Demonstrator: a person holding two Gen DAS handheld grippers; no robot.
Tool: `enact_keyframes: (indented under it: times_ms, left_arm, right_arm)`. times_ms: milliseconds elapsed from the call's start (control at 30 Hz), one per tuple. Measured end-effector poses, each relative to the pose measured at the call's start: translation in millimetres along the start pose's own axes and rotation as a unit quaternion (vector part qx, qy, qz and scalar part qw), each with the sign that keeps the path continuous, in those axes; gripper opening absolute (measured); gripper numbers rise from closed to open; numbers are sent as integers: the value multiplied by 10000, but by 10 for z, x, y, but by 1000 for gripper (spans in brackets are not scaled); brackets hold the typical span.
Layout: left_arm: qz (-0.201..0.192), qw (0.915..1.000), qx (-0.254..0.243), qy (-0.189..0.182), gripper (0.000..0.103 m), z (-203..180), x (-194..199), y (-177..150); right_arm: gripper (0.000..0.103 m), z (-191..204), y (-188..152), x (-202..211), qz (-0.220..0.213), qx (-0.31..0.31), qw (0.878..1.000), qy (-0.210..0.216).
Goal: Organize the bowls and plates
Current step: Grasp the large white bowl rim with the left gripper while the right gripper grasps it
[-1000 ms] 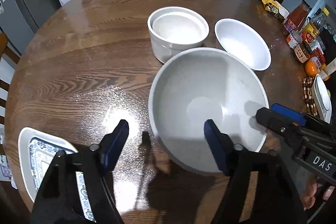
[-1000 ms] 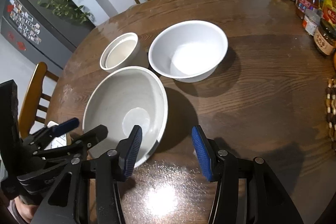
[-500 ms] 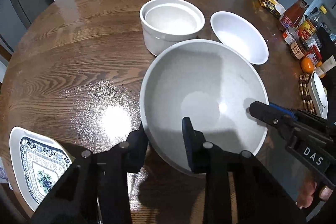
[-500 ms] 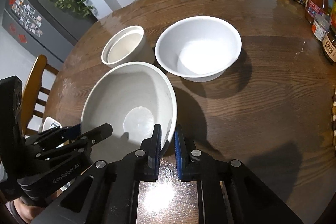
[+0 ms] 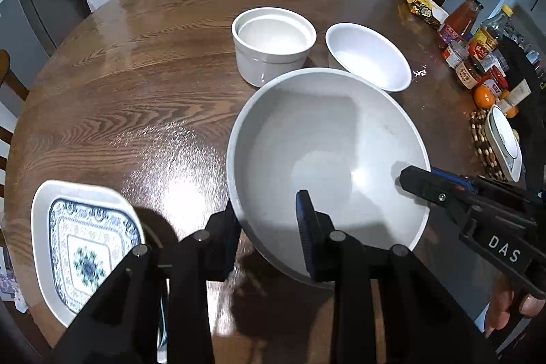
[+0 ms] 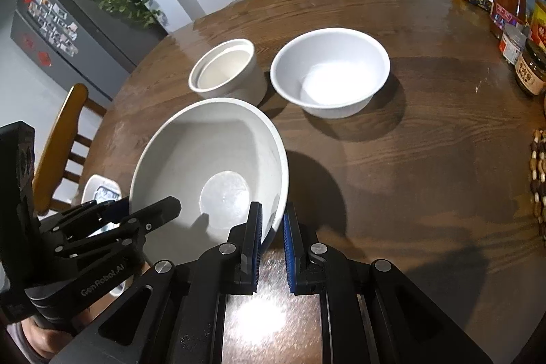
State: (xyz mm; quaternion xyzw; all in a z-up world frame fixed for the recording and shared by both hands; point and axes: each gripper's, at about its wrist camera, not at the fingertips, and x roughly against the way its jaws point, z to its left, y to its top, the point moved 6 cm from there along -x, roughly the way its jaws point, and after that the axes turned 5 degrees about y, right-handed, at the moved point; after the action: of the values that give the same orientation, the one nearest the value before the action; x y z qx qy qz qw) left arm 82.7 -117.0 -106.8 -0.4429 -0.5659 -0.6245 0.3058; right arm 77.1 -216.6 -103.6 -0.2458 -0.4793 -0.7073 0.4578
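**Big bowl pinched at both edges**

My left tool (image 5: 269,227) and my right tool (image 6: 272,229) each clamp the rim of the big bowl (image 5: 324,159) on opposite sides. It is round, mouth up and tipped, over the counter (image 5: 136,91) near the pot (image 5: 273,46) and small bowl (image 5: 368,60). The tools read "DAS" and "GenRobot.AI".
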Motion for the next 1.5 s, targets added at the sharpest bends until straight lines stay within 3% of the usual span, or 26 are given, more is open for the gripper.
enact_keyframes:
  times_ms: [533,1500]
  left_arm:
    - [115,9998,-98,92,28,42,95,-472]
    - [323,9993,-129,153,32,77,-29,-661]
  right_arm:
    - [13,96,-422,27,297,38,9995,85]
    - [14,158,-616,12,467,62,9989,-4]
